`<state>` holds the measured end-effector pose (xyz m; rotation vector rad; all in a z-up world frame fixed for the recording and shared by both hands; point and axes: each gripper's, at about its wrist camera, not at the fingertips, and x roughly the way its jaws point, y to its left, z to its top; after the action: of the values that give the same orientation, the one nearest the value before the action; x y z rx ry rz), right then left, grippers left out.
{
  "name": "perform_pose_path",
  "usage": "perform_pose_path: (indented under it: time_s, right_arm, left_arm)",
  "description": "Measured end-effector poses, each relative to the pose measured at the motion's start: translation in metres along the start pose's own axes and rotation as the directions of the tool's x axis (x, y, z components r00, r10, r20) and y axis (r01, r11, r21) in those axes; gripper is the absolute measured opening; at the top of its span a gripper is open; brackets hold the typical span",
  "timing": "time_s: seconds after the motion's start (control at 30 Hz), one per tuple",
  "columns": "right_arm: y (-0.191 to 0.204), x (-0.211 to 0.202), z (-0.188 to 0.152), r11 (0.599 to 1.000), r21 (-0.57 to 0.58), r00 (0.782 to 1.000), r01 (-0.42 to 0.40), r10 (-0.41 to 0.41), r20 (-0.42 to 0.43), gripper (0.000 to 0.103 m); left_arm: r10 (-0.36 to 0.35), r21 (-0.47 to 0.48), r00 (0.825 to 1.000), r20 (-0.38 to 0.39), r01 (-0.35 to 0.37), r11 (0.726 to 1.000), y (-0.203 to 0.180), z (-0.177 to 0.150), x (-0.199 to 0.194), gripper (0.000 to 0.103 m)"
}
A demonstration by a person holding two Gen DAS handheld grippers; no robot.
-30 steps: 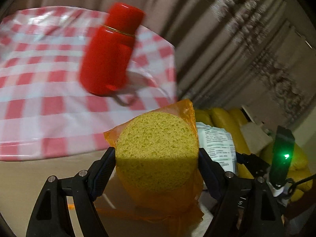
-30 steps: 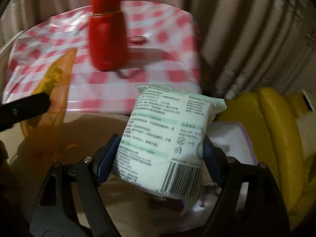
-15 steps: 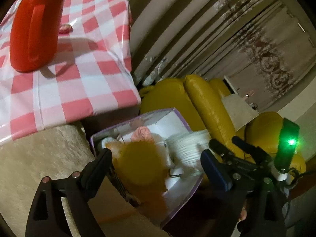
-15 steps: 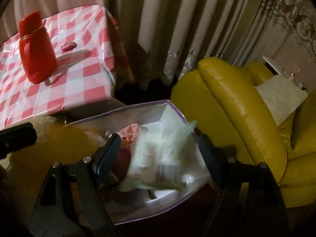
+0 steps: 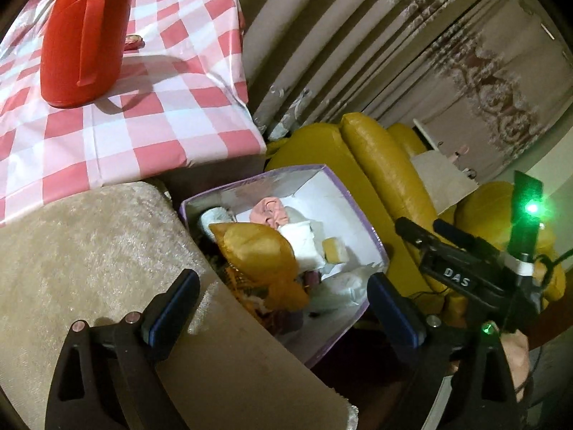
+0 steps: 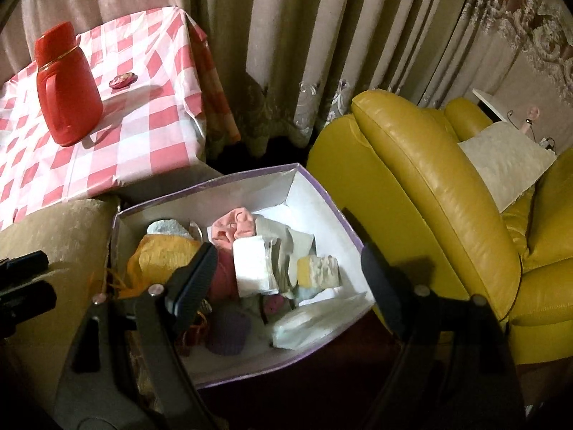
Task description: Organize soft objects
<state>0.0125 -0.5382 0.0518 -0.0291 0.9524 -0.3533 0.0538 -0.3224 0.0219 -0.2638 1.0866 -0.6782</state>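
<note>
A purple-rimmed white box (image 5: 361,215) (image 6: 315,186) sits on the floor holding several soft things. The yellow sponge in its orange net bag (image 5: 258,251) (image 6: 161,254) lies at the box's left side. The white tissue pack (image 6: 315,315) (image 5: 340,286) lies at the box's near right corner. My left gripper (image 5: 283,308) is open and empty above the box's near edge. My right gripper (image 6: 286,279) is open and empty above the box; it also shows in the left wrist view (image 5: 451,272).
A beige plush seat (image 5: 89,251) borders the box on the left. A table with a red-checked cloth (image 5: 143,125) carries a red jug (image 5: 82,36) (image 6: 66,86). A yellow leather armchair (image 6: 429,197) stands right of the box, curtains (image 6: 286,36) behind.
Both grippers swung from the table to over the box and opened. The netted sponge and the tissue pack dropped into the box and now lie still there.
</note>
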Motion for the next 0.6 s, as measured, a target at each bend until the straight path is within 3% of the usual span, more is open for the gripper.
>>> perform_pose_path:
  time_s: [0.6]
  right_arm:
    - [-0.0031,0.0023,-0.0040,1.000,0.015,1.000,-0.009,0.009,-0.013,0.084]
  left_arm:
    - [0.029,0.001,0.999,-0.032,-0.029,1.000,-0.0001,-0.0005,0.0089,0.098]
